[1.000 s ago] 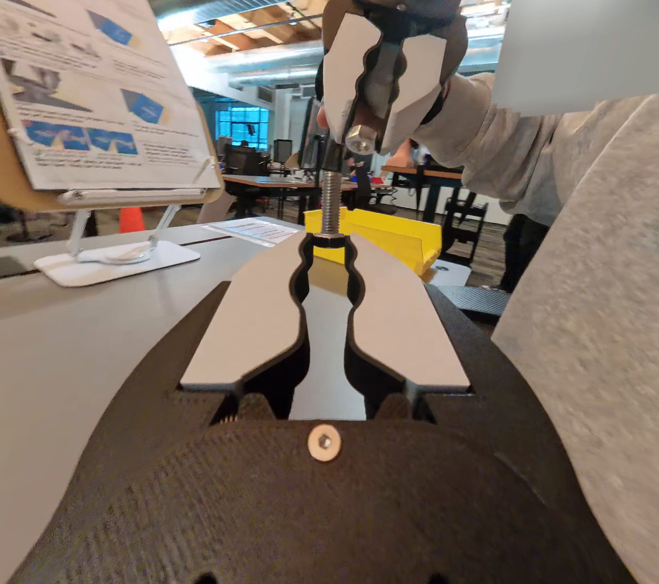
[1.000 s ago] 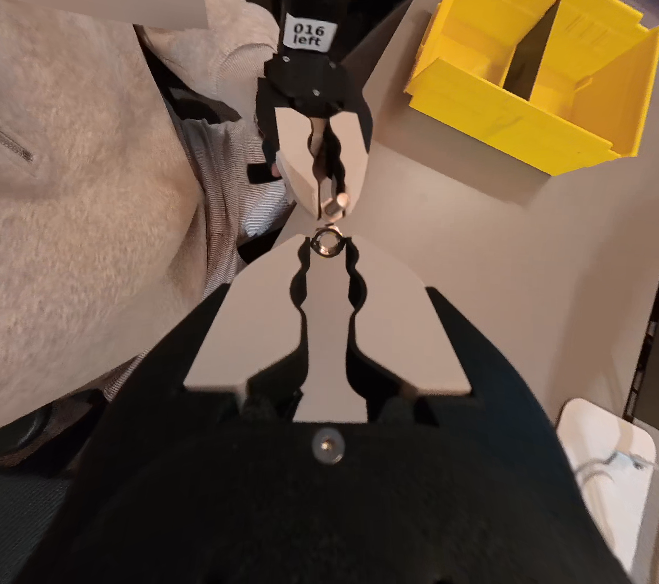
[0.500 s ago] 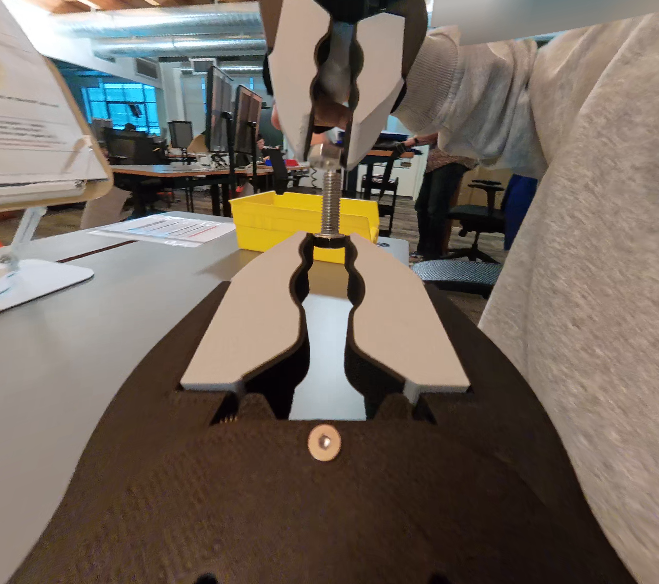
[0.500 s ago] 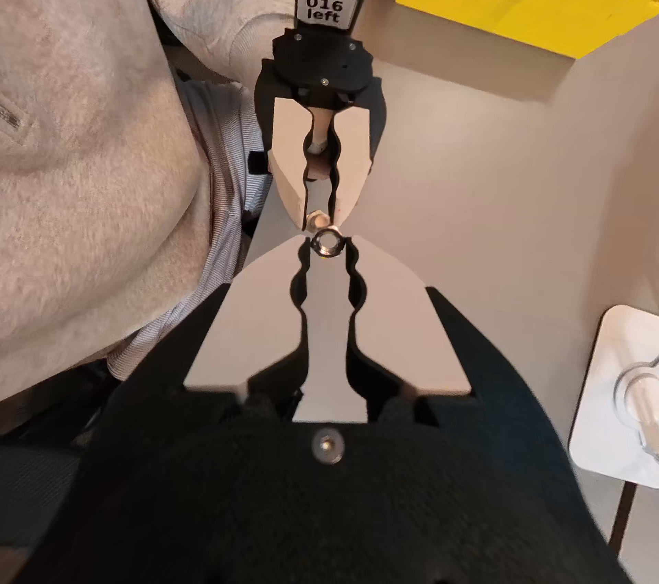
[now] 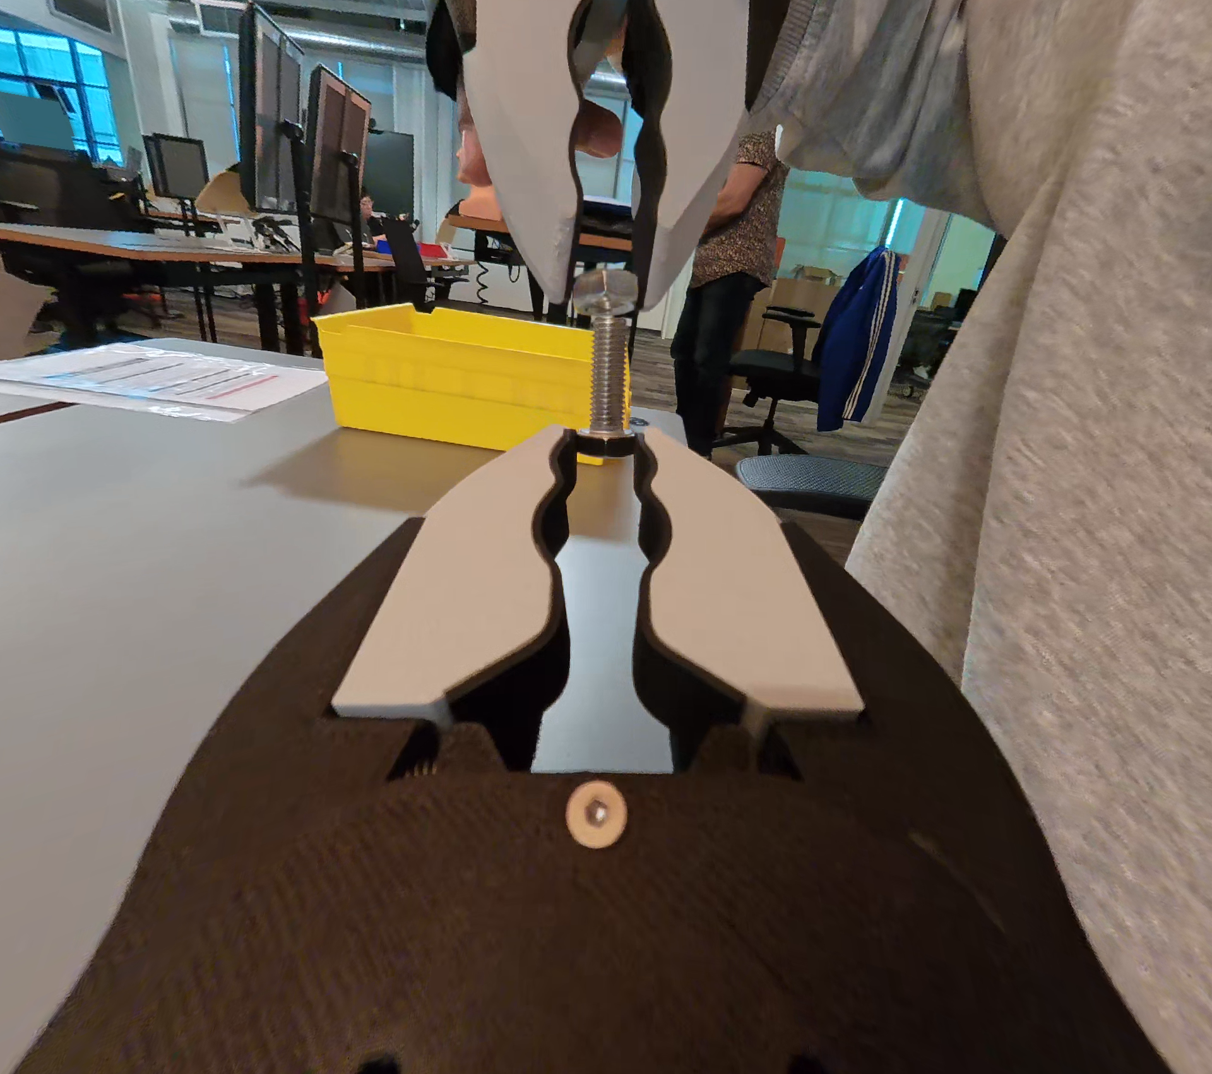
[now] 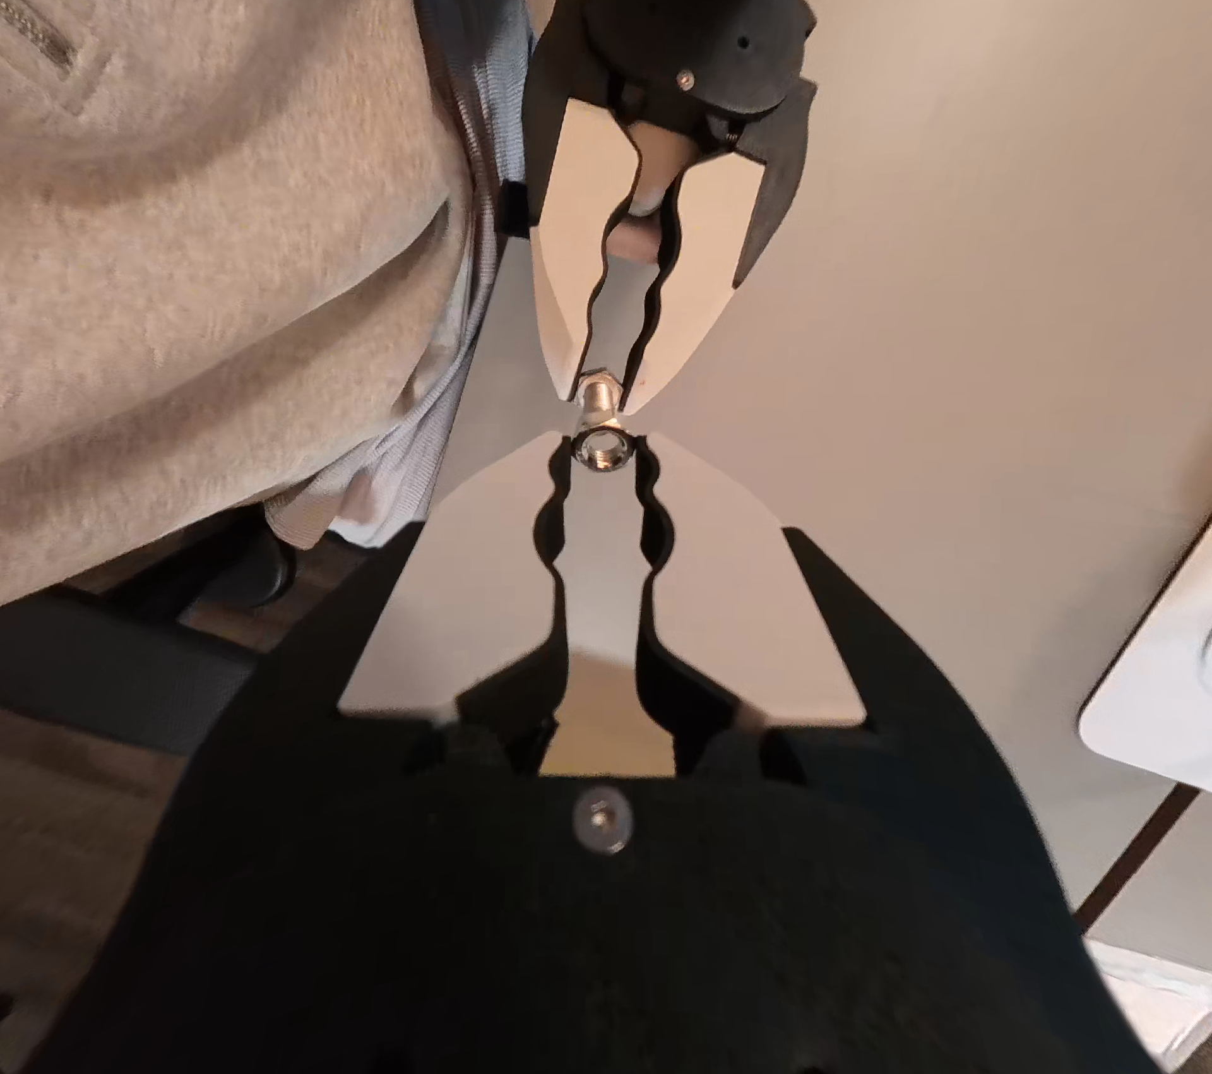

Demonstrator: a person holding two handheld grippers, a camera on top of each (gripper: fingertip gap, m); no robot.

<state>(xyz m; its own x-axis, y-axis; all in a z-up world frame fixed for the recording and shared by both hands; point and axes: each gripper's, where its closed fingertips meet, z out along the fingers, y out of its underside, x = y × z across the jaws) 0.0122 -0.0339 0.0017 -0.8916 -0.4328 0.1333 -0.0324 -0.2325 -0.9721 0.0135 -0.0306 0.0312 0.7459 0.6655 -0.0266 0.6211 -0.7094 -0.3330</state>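
The left gripper [image 5: 605,442] has its fingertips pinched on a dark hex nut [image 5: 605,443], and a threaded steel bolt [image 5: 608,367] stands upright out of that nut. Directly above, the right gripper [image 5: 603,298] points down with its tips closed on the bolt's head [image 5: 603,287], so the two grippers meet tip to tip along the bolt. From the right wrist view the same pair shows end on: the right gripper [image 6: 600,447] clamps the round head [image 6: 600,447], and just beyond it the left gripper [image 6: 598,386] grips the nut [image 6: 595,380]. Behind the left gripper's tips a yellow bin [image 5: 452,380] sits on the grey table [image 5: 164,518], with a printed sheet [image 5: 157,380] farther to the left. A grey sleeve [image 5: 1082,452] fills the right side beside both grippers.
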